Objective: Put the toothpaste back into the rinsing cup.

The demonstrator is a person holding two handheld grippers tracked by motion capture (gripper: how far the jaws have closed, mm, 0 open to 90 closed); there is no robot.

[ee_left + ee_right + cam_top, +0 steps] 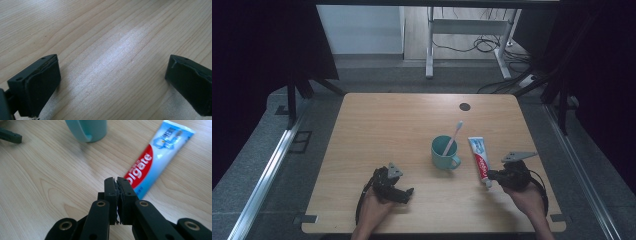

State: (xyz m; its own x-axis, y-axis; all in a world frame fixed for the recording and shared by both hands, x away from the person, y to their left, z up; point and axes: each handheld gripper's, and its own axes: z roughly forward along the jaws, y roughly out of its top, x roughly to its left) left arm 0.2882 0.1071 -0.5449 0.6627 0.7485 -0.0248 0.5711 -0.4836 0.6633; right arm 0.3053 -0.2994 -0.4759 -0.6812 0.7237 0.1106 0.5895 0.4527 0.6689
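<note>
The right gripper (490, 179) has its jaws pressed together, and I cannot tell for sure if the bottom end of the toothpaste tube (479, 156) is caught between them. In the right gripper view the closed jaws cover the near end of the tube (152, 160), which stretches away from the gripper, up and to the right, with its printed side facing up. The tube lies flat on the wooden surface (377, 130). In the high view its near end is just at the tip of this gripper.

A teal mug (443, 151) stands on the surface ahead of the right gripper and to its left, near the tube but not touching it. A pink toothbrush (453, 137) leans inside the mug, with the head up and pointing away.

The left gripper (409, 192) is well apart from the mug and the tube, low over the surface. Its jaws are spread wide, and between them there is bare wood (112, 62).
</note>
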